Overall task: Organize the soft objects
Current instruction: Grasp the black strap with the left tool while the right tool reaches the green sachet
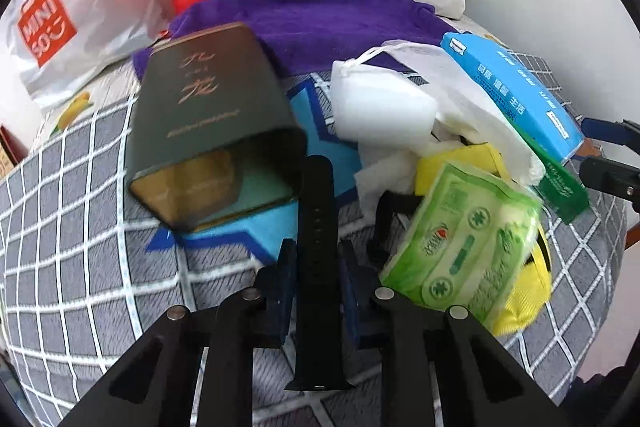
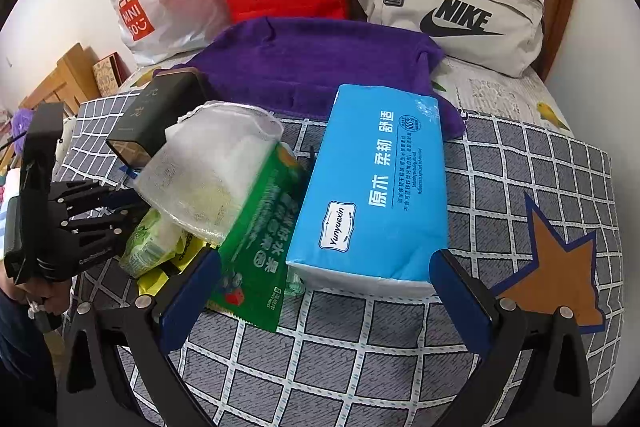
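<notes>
My left gripper (image 1: 316, 259) has its fingers clamped on a black strap (image 1: 318, 227); right gripper (image 2: 324, 283) gapes open near the blue tissue pack (image 2: 376, 187); green packet (image 1: 464, 247) crowds the right.

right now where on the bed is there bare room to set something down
Bare checked cover lies in front of the blue tissue pack, and right of it around the orange star. It is crowded from the dark green box across to the green tissue packet and back to the purple towel.
</notes>
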`<state>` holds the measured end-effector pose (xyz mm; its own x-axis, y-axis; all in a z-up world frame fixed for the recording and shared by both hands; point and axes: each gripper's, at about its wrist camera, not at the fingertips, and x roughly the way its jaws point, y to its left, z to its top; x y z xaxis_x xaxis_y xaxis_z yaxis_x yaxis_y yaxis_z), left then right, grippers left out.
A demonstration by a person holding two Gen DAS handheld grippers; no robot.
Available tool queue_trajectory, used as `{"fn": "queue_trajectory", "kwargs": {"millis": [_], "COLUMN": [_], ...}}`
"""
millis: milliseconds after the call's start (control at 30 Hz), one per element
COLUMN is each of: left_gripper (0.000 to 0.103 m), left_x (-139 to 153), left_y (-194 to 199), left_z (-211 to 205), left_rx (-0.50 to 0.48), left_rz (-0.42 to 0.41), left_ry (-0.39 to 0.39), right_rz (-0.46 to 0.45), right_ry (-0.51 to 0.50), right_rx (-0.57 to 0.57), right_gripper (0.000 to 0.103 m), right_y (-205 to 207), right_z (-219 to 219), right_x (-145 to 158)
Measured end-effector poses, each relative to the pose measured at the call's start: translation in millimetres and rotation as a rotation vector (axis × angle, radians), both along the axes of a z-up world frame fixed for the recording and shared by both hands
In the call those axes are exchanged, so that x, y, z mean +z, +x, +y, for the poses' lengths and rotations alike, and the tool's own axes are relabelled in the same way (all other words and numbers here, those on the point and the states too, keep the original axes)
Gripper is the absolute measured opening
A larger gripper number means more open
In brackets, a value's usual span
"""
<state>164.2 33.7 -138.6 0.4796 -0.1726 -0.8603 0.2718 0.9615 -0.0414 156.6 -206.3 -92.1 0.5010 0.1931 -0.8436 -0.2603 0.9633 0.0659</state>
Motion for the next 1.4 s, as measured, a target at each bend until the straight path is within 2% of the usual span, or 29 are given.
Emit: {"fn": "queue_trajectory", "kwargs": {"millis": [100,167,267,300,333,467,533,733,933,1100,1233,1333,1400], "left_gripper": [0.022,0.026,0.027,0.026,0.02,0.02,0.02,0.02,0.02,0.02,0.02,0.02,0.02], "left_x": [-0.8,-1.2,-1.8,-1.6,-1.3,0.5,2.7,15.1,15.5,13.0,10.4,8.9,9.1], "left_y": [1.2,5.0,8.7,9.1,10.0,8.3,2.7,-12.6,-24.3,-32.3,-38.3,-40.6,-42.1], "left_z": [-0.3,-6.0,-10.0,-10.5,-9.9,-5.8,-8.2,1.5,11.0,20.5,26.9,29.3,30.3], "left_rx": [0.003,0.002,0.002,0.0,0.003,0.029,0.028,0.057,0.082,0.096,0.115,0.127,0.129], "left_rz": [0.0,-0.005,-0.011,-0.009,-0.008,0.007,0.002,-0.012,-0.018,-0.012,-0.007,-0.006,-0.007], "left_ry": [-0.005,0.017,0.043,0.046,0.044,0.024,0.042,0.014,0.005,-0.006,-0.014,-0.016,-0.021], "right_rz": [0.0,0.004,0.002,0.001,0.001,-0.006,-0.013,-0.031,-0.029,0.004,-0.056,-0.1,-0.123], "right_ry": [0.004,0.008,0.008,0.008,0.008,0.019,0.019,0.021,0.01,-0.009,-0.064,-0.144,-0.182], "right_rx": [-0.005,-0.008,-0.006,-0.005,-0.005,-0.003,0.005,0.048,0.102,0.131,0.138,0.132,0.145], "right_gripper": [0.103,0.103,0.103,0.103,0.103,0.103,0.103,0.102,0.095,0.077,0.073,0.06,0.043], "right_y": [0.2,1.0,0.1,-0.4,-0.6,-0.8,-0.8,-2.5,-13.1,-15.0,-17.9,-21.1,-24.2], "right_z": [-2.4,-3.7,-4.3,-4.5,-4.7,-4.3,-2.2,8.9,23.1,35.7,44.6,51.7,54.1], "right_x": [0.2,-0.4,-0.3,-0.2,-0.1,4.0,7.6,17.6,14.7,1.2,-4.2,-6.9,-7.5]}}
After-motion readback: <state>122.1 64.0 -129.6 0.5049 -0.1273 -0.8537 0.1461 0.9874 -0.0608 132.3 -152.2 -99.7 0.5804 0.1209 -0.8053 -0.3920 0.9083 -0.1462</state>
